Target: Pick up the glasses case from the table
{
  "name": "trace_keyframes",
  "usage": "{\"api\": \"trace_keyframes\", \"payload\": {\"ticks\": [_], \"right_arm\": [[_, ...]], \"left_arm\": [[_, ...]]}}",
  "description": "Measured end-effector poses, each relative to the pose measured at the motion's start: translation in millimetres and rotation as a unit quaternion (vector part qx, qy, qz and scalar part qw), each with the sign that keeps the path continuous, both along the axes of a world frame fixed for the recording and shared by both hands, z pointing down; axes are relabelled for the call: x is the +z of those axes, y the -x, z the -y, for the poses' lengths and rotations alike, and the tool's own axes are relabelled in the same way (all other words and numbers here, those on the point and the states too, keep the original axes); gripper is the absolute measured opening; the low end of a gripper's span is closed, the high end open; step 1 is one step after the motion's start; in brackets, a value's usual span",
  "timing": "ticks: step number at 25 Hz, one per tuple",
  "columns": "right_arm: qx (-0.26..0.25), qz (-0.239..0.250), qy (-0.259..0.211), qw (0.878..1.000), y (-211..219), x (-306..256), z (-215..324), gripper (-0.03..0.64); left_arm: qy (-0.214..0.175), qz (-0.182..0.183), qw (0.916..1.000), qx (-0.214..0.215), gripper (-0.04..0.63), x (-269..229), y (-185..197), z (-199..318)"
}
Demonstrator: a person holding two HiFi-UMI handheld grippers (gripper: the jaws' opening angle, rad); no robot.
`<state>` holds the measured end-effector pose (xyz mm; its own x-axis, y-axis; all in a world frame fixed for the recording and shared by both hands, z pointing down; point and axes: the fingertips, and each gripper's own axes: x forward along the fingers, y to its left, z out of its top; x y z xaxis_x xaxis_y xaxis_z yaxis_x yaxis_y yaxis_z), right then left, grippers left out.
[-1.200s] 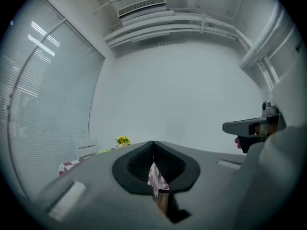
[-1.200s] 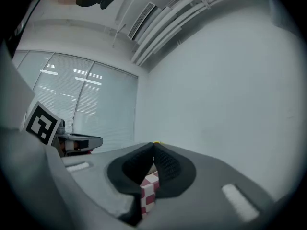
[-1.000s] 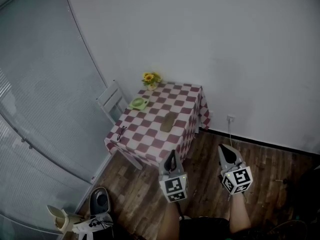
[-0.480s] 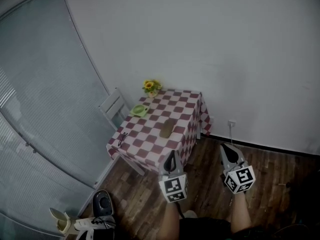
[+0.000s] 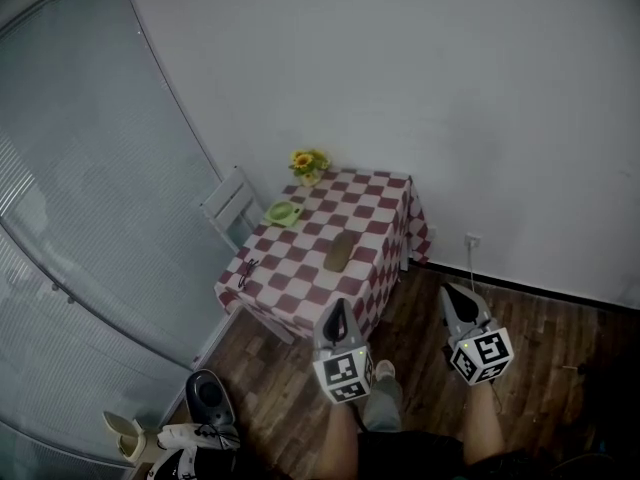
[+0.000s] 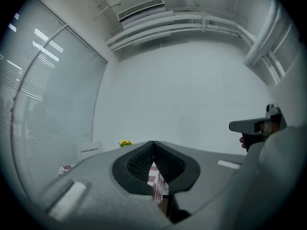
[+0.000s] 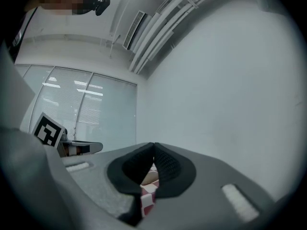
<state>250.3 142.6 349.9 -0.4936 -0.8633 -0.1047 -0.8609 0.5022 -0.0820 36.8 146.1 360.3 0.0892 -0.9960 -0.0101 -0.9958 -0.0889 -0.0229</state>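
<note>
The brown glasses case point(image 5: 339, 251) lies near the middle of a table point(image 5: 300, 290) covered with a red-and-white checked cloth. Both grippers hang over the wooden floor, short of the table's near edge. My left gripper point(image 5: 338, 305) is shut and empty, with its jaws meeting at the tip point(image 6: 153, 143). My right gripper point(image 5: 447, 289) is shut too, with nothing between its pads point(image 7: 154, 145). A strip of the checked cloth point(image 6: 156, 183) shows through the gap below the left jaws.
On the table are black glasses point(image 5: 246, 270), a green dish point(image 5: 284, 211) and sunflowers point(image 5: 308, 163). A white chair point(image 5: 232, 208) stands at its left. Appliances point(image 5: 205, 400) sit on the floor by the blinds. My leg and shoe point(image 5: 383, 388) show below.
A leg and shoe have swung forward between the grippers, and the table has shifted slightly in the head view. Both grippers have stayed shut and side by side.
</note>
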Motion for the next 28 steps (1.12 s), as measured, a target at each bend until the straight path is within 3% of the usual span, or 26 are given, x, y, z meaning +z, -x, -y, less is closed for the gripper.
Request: {"api": "trace_keyframes", "payload": {"ticks": [10,17,28], "right_arm": [[0.034,-0.006,0.026,0.999,-22.2,29.4,87.1,0.002],[0.002,-0.017,0.072,0.997,19.4,69.5,174.3,0.002],[-0.076,-0.048,0.126,0.988,120.1,98.9,314.2,0.002]], "left_arm": [[0.026,-0.026,0.9993,0.011,0.008,38.8,-11.0,94.4],[0.077,-0.032,0.9965,-0.006,0.008,81.5,18.5,173.0],[0.141,-0.062,0.9847,-0.081,0.008,125.0,113.6,282.3]]}}
